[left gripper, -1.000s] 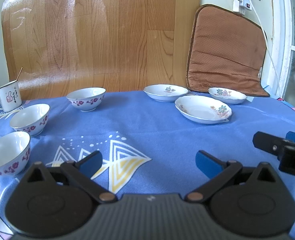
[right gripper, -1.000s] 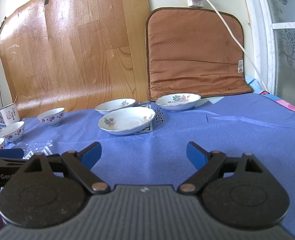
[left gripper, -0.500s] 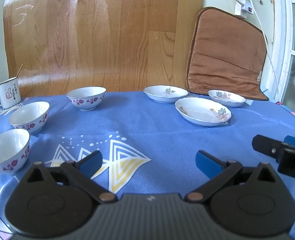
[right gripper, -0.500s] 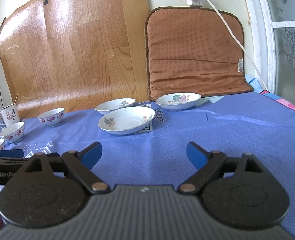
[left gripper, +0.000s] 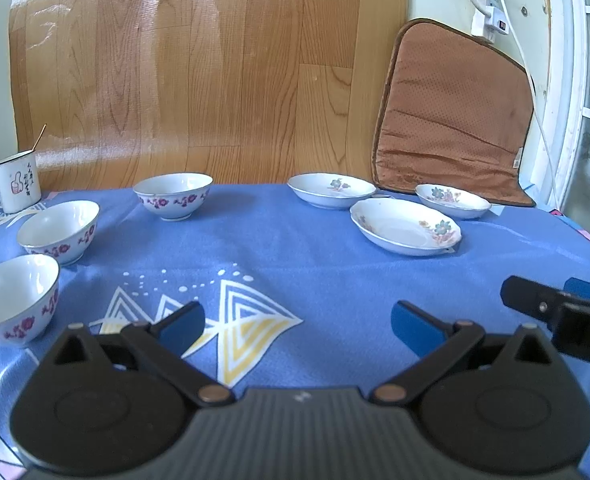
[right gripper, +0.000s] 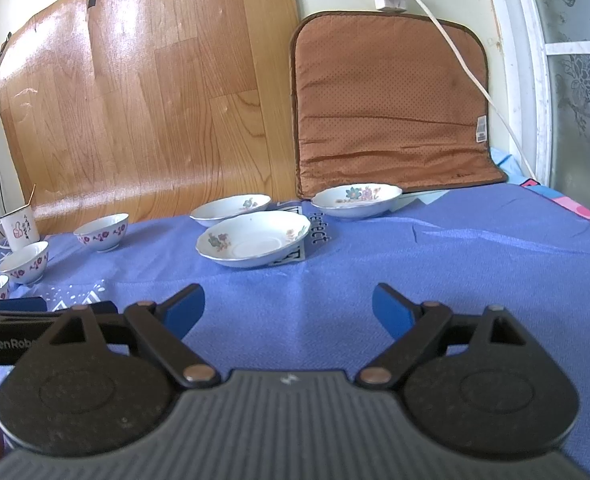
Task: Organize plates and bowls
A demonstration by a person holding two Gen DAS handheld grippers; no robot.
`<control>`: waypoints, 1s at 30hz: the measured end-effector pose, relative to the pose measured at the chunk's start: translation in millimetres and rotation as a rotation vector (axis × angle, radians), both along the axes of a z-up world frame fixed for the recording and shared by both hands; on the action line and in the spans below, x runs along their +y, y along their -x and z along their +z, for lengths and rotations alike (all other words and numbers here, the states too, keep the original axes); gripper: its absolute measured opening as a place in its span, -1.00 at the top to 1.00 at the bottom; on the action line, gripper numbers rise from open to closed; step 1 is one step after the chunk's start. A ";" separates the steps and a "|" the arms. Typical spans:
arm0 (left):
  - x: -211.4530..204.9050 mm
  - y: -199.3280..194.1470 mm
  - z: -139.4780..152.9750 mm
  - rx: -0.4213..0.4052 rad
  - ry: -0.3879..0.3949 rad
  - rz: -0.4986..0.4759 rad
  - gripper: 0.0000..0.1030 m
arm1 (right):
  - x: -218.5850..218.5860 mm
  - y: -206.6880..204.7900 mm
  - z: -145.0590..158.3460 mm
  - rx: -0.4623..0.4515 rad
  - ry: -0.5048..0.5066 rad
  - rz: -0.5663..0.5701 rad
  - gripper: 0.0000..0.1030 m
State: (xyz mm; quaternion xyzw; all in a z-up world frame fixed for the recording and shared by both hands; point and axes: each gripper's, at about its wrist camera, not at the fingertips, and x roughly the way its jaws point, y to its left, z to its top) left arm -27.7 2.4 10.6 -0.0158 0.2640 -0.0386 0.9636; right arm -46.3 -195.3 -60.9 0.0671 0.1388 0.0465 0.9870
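Blue tablecloth (left gripper: 295,248), wood-grain panel (left gripper: 199,72), brown cushion (right gripper: 387,108)

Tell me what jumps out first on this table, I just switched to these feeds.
Three floral plates cluster at the far right of the blue tablecloth, and three red-flowered bowls arc down the left past an enamel mug. Left gripper and right gripper hover open, empty.

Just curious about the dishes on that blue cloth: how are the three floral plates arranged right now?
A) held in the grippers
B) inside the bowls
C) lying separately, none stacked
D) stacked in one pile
C: the near plate, the far-left plate and the far-right plate each rest on the blue tablecloth on their own.
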 end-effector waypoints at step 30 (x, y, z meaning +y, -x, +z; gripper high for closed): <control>1.1 -0.6 1.6 0.000 0.007 0.001 -1.00 | 0.6 -0.6 -0.6 0.004 0.000 0.001 -0.77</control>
